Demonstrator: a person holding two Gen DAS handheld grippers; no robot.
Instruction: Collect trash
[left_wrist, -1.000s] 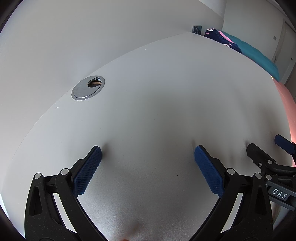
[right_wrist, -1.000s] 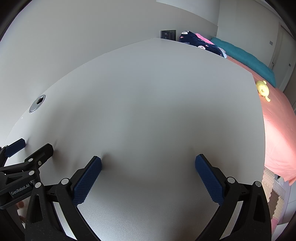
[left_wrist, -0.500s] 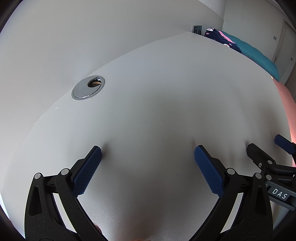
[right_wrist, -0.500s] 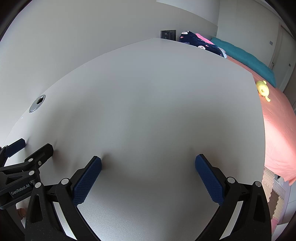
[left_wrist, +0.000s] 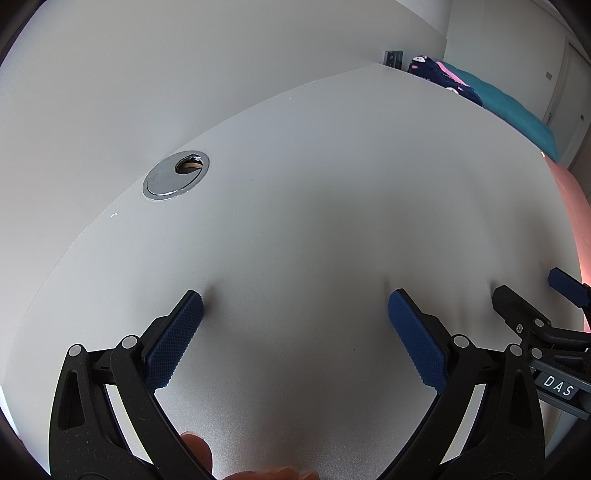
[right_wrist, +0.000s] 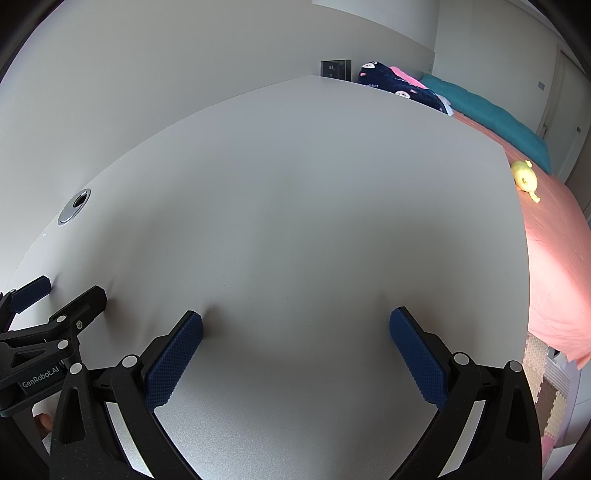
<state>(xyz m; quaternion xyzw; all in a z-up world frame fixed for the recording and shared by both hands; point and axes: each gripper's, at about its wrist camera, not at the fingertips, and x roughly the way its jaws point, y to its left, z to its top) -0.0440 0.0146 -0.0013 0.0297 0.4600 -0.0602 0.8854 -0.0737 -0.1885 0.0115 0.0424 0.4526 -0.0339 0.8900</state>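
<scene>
White desk (right_wrist: 295, 221) lay bare, bed (right_wrist: 554, 258) beyond its far-right edge. Cable grommet (left_wrist: 176, 175) sat ahead-left of left gripper (left_wrist: 295, 325), nearer it than right gripper (right_wrist: 295, 332). Both grippers' fingers spread wide, grasping nothing, tips on desk. No trash visible in either view, so direction and axis undetermined

A white desk (right_wrist: 295, 206) with a metal cable grommet (left_wrist: 176, 175) adjoins a pink-sheeted bed (right_wrist: 554, 258) holding a yellow toy (right_wrist: 524, 178).
</scene>
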